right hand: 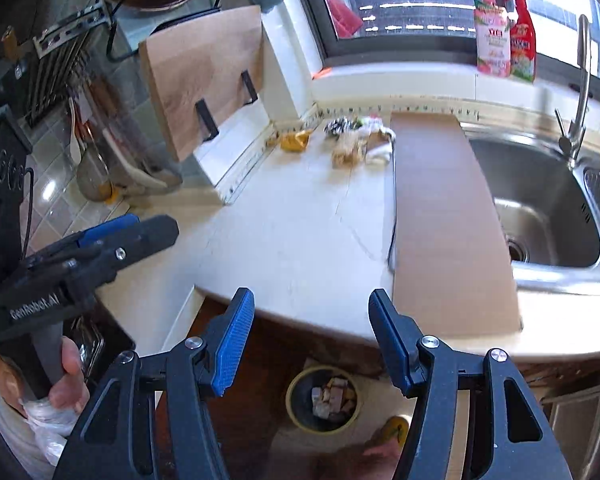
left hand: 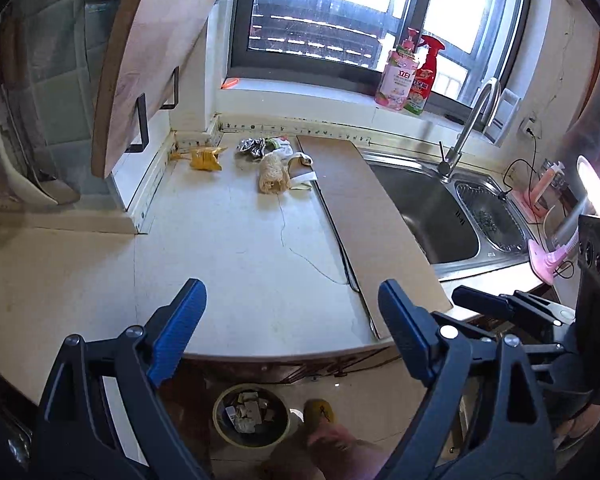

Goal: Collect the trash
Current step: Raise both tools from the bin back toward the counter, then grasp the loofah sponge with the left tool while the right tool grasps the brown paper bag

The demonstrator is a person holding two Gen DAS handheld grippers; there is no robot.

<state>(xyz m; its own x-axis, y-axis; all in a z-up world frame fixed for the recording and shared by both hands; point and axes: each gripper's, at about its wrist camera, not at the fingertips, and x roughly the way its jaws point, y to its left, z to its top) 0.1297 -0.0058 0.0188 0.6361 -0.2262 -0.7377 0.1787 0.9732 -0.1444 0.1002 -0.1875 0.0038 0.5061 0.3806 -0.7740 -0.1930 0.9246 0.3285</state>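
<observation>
Long brown flat board [left hand: 364, 216] lies along the white countertop [left hand: 236, 248] beside the stainless steel sink [left hand: 432, 216] at 3 o'clock; a pale wooden cutting board [left hand: 148, 76] leans in its black rack at 10 o'clock, pink and red bottles [left hand: 408, 76] on the sill at 1 o'clock. Trash pile at 12 o'clock against the back wall: crumpled yellow wrapper [left hand: 206, 159], silver foil wad [left hand: 252, 147], tan fibrous lump [left hand: 273, 176], white scraps, nothing lying across the way to it. Left gripper [left hand: 292, 304] and right gripper [right hand: 312, 312] both released, jaws wide and empty, above the yellow-rimmed round bin of paper scraps [right hand: 324, 398] on the floor at 6 o'clock.
</observation>
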